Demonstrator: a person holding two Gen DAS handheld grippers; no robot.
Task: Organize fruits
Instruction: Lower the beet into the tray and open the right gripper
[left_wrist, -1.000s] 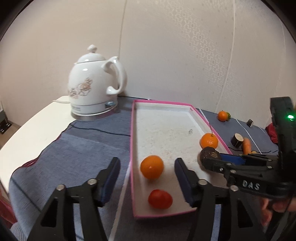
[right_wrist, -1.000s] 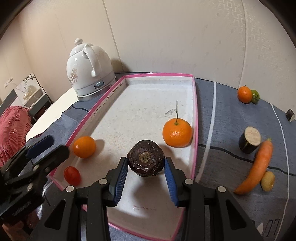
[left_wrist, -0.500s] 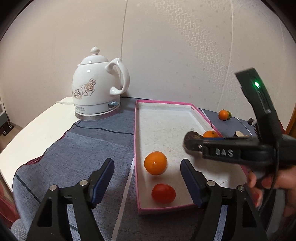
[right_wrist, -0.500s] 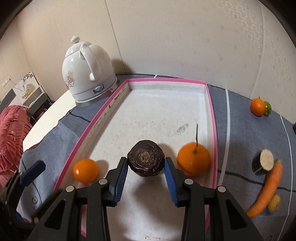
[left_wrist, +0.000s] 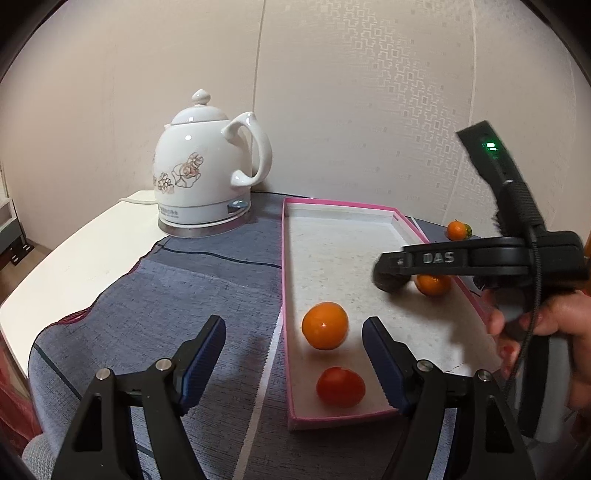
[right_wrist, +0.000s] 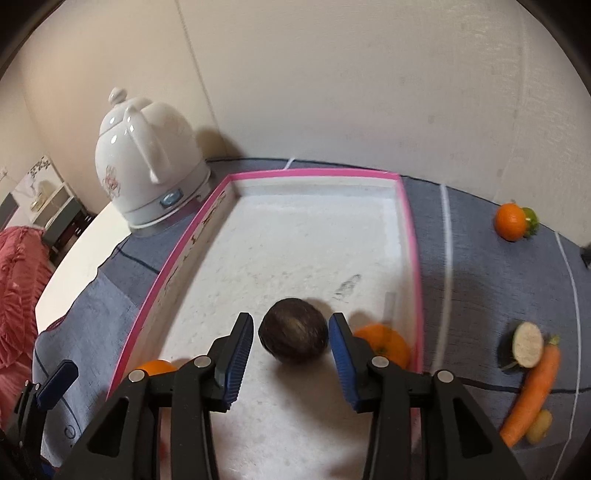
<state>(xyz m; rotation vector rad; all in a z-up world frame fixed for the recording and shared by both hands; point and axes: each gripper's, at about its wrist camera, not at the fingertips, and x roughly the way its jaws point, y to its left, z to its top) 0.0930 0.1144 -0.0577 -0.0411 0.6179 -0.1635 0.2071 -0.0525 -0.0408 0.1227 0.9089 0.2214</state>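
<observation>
A pink-rimmed white tray (left_wrist: 282, 258) (right_wrist: 410, 229) lies on the grey cloth. My right gripper (right_wrist: 291, 338) is open above it, its pads apart from a dark round fruit (right_wrist: 293, 336) that sits on the tray floor; the fruit also shows in the left wrist view (left_wrist: 389, 282). An orange with a stem (right_wrist: 384, 347) (left_wrist: 432, 284) lies just right of it. My left gripper (left_wrist: 293, 347) is open and empty over the tray's near left edge, with a small orange (left_wrist: 325, 325) and a red tomato (left_wrist: 340, 386) between its fingers in view.
A white kettle (left_wrist: 207, 173) (right_wrist: 147, 162) stands left of the tray. On the cloth to the right lie an orange with a green fruit (right_wrist: 511, 221), an eggplant piece (right_wrist: 524, 345), a carrot (right_wrist: 533, 391) and a small yellow piece (right_wrist: 539, 426).
My right gripper moved farther over the tray, opened and let go of the dark fruit, which now rests on the tray floor. My left gripper drew back slightly.
</observation>
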